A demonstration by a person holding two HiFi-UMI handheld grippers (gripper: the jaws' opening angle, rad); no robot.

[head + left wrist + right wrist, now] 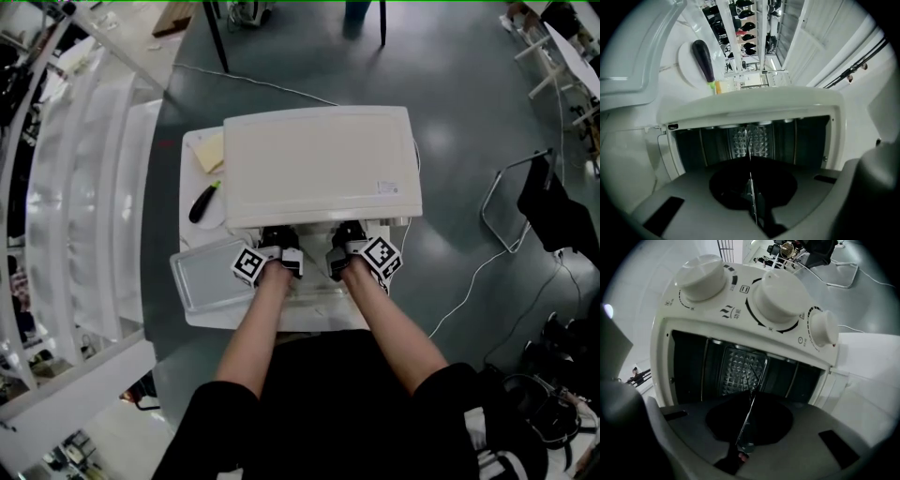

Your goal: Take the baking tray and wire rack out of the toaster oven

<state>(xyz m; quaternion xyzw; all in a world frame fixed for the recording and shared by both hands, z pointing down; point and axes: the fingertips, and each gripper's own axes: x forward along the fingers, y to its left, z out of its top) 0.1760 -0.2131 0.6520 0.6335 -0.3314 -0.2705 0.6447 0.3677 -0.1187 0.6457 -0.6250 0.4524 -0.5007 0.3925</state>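
Head view: your left gripper (279, 240) and right gripper (344, 235) meet the toaster oven (319, 159) mouth; the baking tray (208, 274) lies outside, front-left.

Left gripper view: jaws clamp the wire rack (751, 187), seen edge-on, level, long axis across the opening.

Right gripper view: your jaws clamp the rack too.

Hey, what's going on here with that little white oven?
A person is working at the open white toaster oven with a hand-held gripper in each hand. The left hand-held gripper and the right hand-held gripper are both at the oven's mouth. Each is shut on the front edge of the wire rack, which sits inside the oven. The baking tray is already out, lying on the table beside the left gripper.
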